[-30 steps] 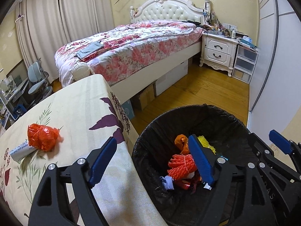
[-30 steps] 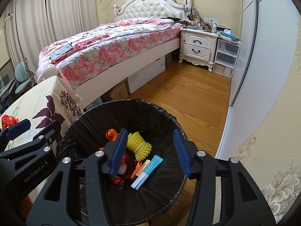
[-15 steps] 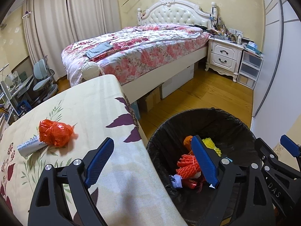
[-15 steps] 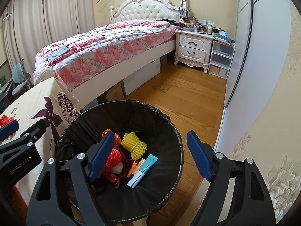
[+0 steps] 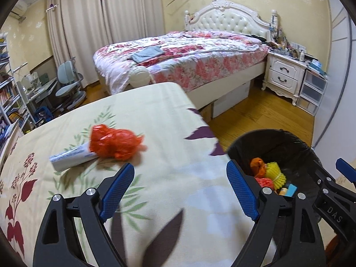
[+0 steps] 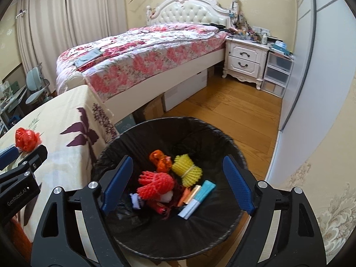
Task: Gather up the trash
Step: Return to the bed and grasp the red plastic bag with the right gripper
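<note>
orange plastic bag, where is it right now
In the left wrist view the orange plastic bag lies left of centre on the floral tablecloth, overlapping one end of a white tube.

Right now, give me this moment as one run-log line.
left gripper: open, empty, over table | right gripper: jaws opening, empty, above trash bin | left on table: orange bag, white tube

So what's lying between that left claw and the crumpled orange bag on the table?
Nothing: in the left wrist view only bare flowered tablecloth lies between the open left gripper and the orange bag.
</note>
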### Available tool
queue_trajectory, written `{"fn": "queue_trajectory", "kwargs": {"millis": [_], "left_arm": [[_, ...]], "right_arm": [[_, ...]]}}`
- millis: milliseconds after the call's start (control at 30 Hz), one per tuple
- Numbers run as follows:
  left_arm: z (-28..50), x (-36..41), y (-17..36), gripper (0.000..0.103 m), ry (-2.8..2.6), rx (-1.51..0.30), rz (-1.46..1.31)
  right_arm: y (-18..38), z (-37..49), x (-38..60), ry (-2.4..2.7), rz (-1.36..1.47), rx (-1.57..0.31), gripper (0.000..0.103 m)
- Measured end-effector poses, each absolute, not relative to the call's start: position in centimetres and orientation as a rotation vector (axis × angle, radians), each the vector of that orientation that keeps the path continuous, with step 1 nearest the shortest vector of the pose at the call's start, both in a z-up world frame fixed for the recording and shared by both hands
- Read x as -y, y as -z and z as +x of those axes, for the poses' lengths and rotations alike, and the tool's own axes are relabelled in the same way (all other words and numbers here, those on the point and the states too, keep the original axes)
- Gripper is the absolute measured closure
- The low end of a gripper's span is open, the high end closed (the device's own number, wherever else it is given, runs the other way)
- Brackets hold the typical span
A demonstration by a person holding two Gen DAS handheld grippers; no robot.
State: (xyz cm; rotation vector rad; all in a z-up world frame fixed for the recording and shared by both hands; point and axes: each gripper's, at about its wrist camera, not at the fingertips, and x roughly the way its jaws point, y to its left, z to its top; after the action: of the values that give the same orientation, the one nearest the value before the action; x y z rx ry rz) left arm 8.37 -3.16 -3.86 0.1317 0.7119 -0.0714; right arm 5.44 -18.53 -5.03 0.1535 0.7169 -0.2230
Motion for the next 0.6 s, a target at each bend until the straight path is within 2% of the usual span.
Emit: {"fn": "queue_trajectory", "kwargs": {"millis": [600], "left_arm": [[8.2, -9.7, 4.2, 0.018, -0.161, -0.747, 0.055]], "right_arm": [[4.3, 8.8, 6.0, -0.05, 0.063, -0.755, 0.022]]}}
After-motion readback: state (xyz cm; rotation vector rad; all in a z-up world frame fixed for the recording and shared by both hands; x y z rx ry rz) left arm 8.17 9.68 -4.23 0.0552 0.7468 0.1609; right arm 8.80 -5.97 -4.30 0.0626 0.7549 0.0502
